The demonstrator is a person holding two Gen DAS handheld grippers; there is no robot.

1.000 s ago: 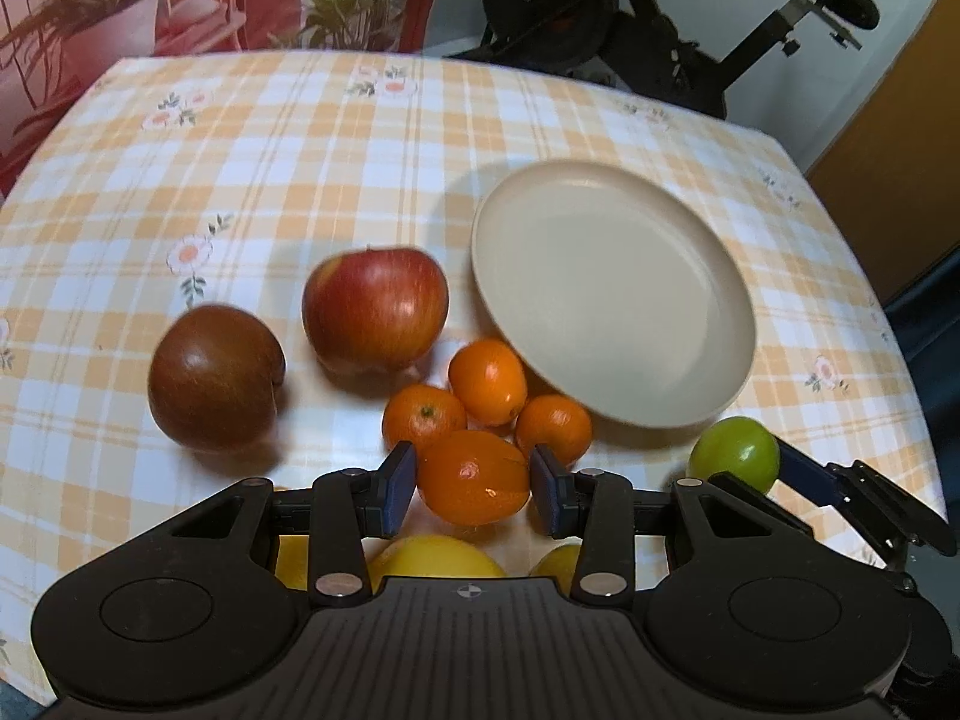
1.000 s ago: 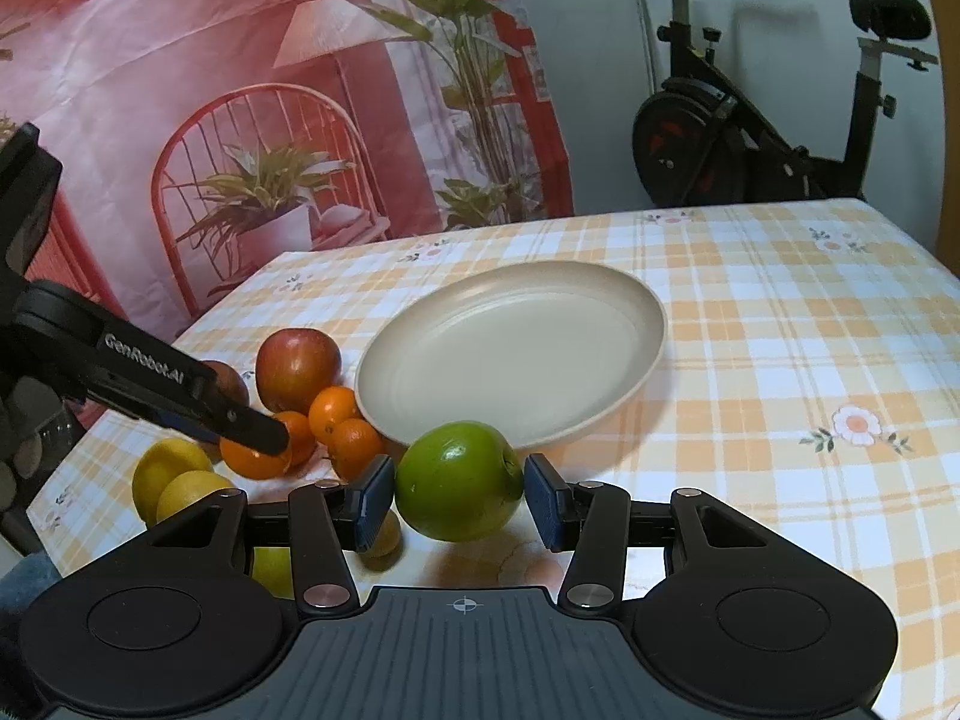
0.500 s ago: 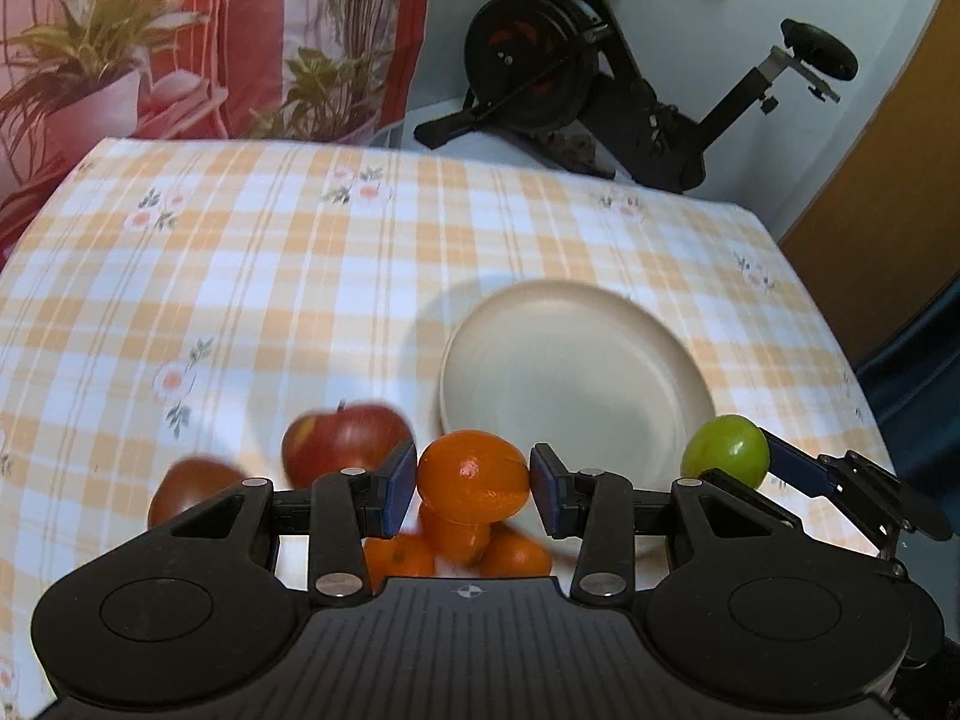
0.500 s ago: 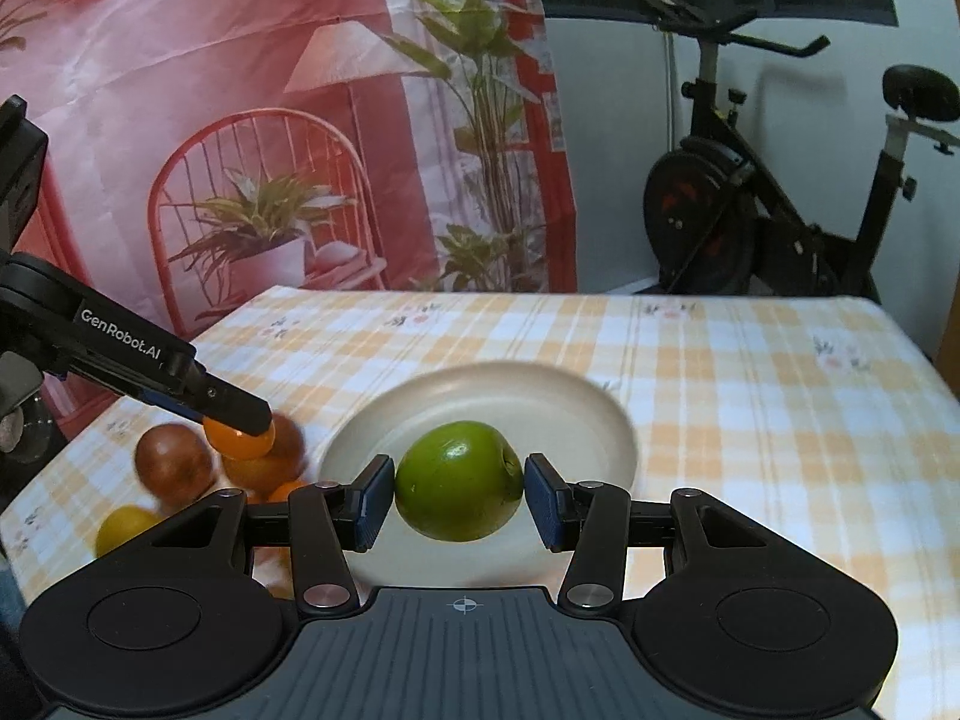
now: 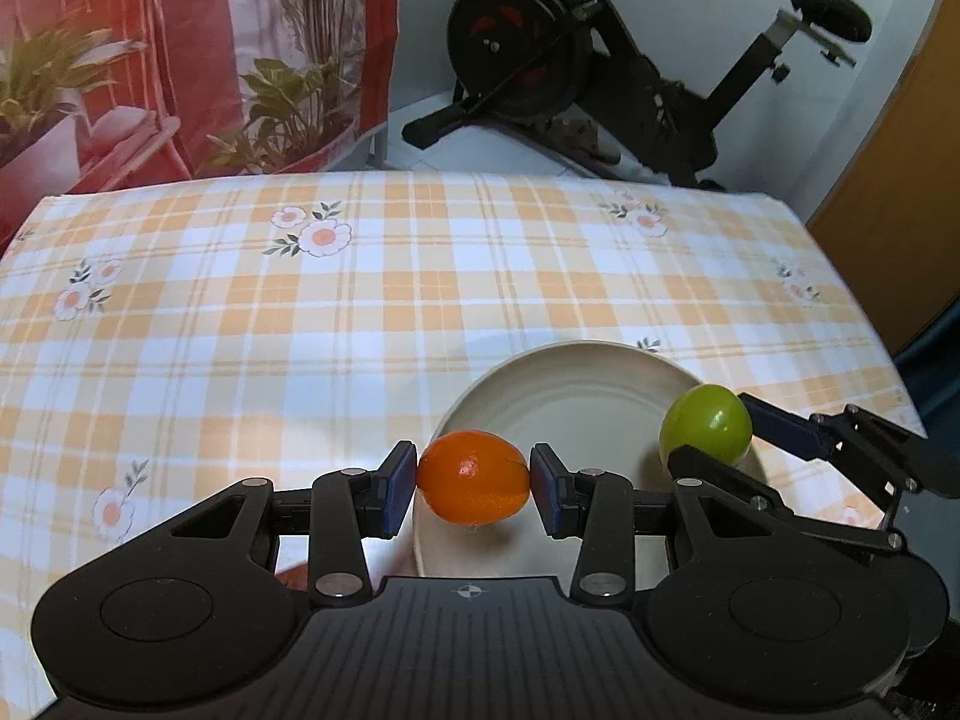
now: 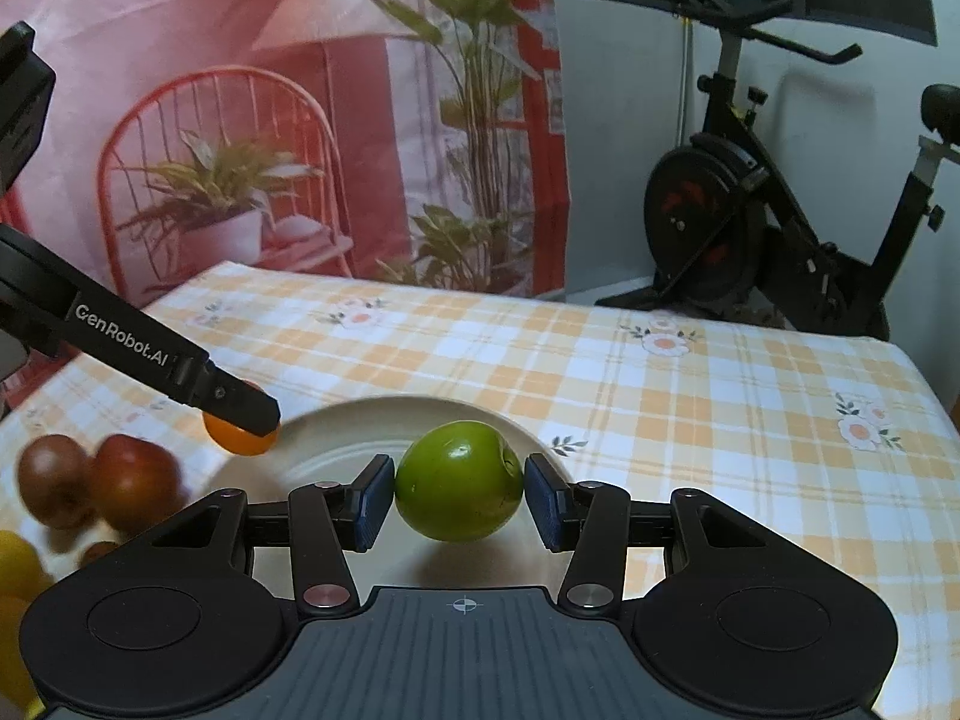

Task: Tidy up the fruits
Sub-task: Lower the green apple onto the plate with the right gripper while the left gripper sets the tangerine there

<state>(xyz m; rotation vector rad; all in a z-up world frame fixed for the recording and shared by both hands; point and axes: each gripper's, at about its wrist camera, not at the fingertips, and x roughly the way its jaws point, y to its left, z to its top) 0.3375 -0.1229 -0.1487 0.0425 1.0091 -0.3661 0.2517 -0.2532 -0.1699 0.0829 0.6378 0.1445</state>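
- Above the near-left rim of the round, shallow beige plate (image 5: pixel 576 372), the left gripper (image 5: pixel 473 487) hangs with its blue-padded jaws closed on a small oval orange citrus fruit (image 5: pixel 474 485), one pad pressed to each end of the fruit.
- Seen from the right wrist camera, that same orange fruit (image 6: pixel 237 441) is partly hidden behind the left gripper's black finger, and it sits clear of the plate's (image 6: pixel 336 438) surface at its left edge.
- The right gripper (image 6: pixel 459 495) clamps a round, glossy green fruit (image 6: pixel 459 480) between its blue pads, holding it over the middle of the plate with a shadow on the plate beneath it.
- From the left wrist camera the green fruit (image 5: pixel 707 425) shows over the plate's right side, with one blue finger of the right gripper (image 5: pixel 707 432) behind it.
- The plate rests on a table covered with an orange-and-white checked cloth printed with flowers (image 5: pixel 300 324).
- Left of the plate, blurred on the cloth, lie a brown round fruit (image 6: pixel 51 480), a red apple (image 6: pixel 135 489) touching it, and yellow lemon-like fruit (image 6: pixel 18 564) at the frame edge.
- Behind the table stand a black exercise bike (image 5: pixel 576 78) and a red printed backdrop with a chair and plants (image 6: pixel 240 120).
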